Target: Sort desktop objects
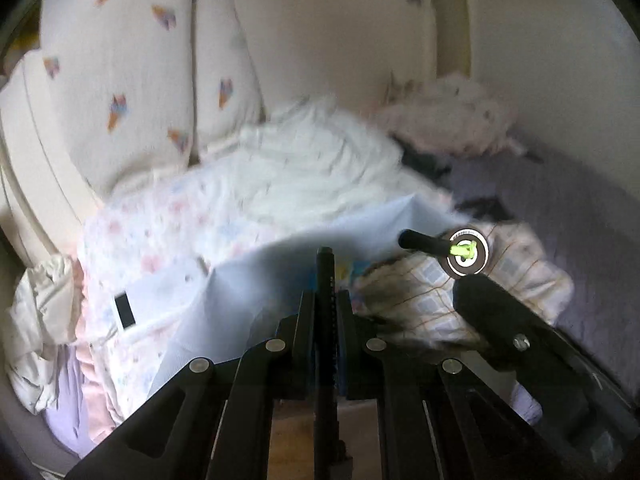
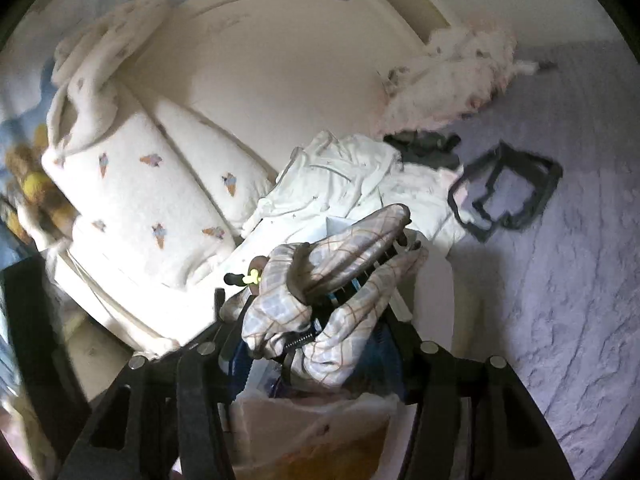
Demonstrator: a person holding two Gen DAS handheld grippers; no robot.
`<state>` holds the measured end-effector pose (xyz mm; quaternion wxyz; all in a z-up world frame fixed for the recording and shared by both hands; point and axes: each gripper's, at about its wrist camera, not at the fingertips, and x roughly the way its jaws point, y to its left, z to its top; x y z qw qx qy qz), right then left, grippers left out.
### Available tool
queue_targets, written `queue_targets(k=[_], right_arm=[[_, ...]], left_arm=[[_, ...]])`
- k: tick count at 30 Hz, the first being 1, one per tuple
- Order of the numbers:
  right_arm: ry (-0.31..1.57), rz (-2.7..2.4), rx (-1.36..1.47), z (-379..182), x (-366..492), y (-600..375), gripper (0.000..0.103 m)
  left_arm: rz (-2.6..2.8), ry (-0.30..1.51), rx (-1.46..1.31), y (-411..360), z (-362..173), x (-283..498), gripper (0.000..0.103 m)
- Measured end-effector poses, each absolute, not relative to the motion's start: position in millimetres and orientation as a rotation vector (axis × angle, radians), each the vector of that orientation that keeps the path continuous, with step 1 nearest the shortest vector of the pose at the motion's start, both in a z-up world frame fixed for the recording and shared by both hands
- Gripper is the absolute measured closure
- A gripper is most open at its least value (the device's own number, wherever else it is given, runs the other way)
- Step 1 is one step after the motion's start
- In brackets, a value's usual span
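Observation:
In the left wrist view my left gripper point(image 1: 325, 298) is shut on a thin black rod point(image 1: 325, 268) that stands straight up between its fingers. A pale blue sheet point(image 1: 256, 280) lies just beyond it on the bed. In the right wrist view my right gripper point(image 2: 316, 268) is shut on a bunched plaid cloth point(image 2: 352, 236) that fills the gap and hides the fingertips. The same plaid cloth point(image 1: 424, 300) shows beside the right gripper point(image 1: 464, 284) in the left wrist view. A black stick with a yellow-green tip point(image 1: 424, 242) point(image 2: 240, 279) sits by the cloth.
Pillows with an ice-cream print point(image 1: 132, 80) point(image 2: 152, 200) lean on the cream headboard. A rumpled white quilt point(image 1: 304, 168) point(image 2: 344, 176), a fluffy white-pink heap point(image 2: 452, 80) and a dark square frame point(image 2: 508, 196) lie on the lilac bedspread point(image 2: 560, 280). The left wrist view is motion-blurred.

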<state>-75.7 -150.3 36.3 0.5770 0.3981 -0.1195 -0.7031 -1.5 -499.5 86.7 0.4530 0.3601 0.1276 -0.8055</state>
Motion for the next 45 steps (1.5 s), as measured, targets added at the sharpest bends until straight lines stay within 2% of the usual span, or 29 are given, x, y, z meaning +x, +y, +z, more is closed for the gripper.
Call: queue_targets(k=[1, 2, 3, 4, 5, 6, 9, 13, 24, 32, 35, 38, 45], right_arm=[[-0.241, -1.645, 0.933, 38.5, -71.5, -155.8, 0.049], [-0.22, -1.655, 0.943, 37.4, -68.0, -159.2, 0.048], [-0.21, -1.665, 0.952, 35.6, -65.9, -161.9, 0.041], [-0.198, -1.672, 0.967, 33.3, -63.1, -166.4, 0.032], [-0.191, -1.677, 0.982, 31.7, -61.3, -170.1, 0.014], [-0.182, -1.704, 0.997, 30.3, -58.9, -173.4, 0.009], [-0.185, -1.723, 0.97, 30.2, -54.1, -174.3, 0.008], [-0.194, -1.712, 0.968, 27.8, -53.4, -180.1, 0.005], [-0.21, -1.789, 0.933, 42.8, -45.2, -154.6, 0.005], [-0.29, -1.865, 0.861, 72.3, -19.4, -69.1, 0.005], [-0.226, -2.003, 0.857, 86.6, -5.9, -24.2, 0.005], [-0.179, -2.187, 0.815, 93.0, 16.3, 23.0, 0.005], [0.001, -2.447, 0.798, 70.5, 65.9, 112.2, 0.005]], left_arm=[[-1.96, 0.315, 0.916, -503.7, 82.9, -0.8, 0.082], [-1.938, 0.315, 0.931, -507.1, 79.7, -0.1, 0.064], [-1.931, 0.316, 0.939, -510.1, 77.3, 1.5, 0.055], [-1.942, 0.323, 0.944, -513.7, 75.0, 3.6, 0.037], [-1.974, 0.351, 0.945, -518.9, 72.8, 8.4, 0.028], [-1.985, 0.369, 0.945, -519.9, 71.0, 11.2, 0.027], [-1.973, 0.461, 0.927, -532.6, 67.9, 21.4, 0.022], [-1.978, 0.48, 0.935, -535.5, 64.8, 22.8, 0.022], [-1.981, 0.49, 0.87, -508.9, 91.6, 55.4, 0.021], [-2.157, 0.242, 0.858, -426.3, 130.7, 52.7, 0.021], [-2.292, 0.184, 0.934, -388.1, 128.6, 46.7, 0.021], [-2.417, 0.033, 0.925, -337.7, 123.6, 47.6, 0.021], [-2.612, -0.232, 0.983, -260.1, 78.7, 51.3, 0.02]])
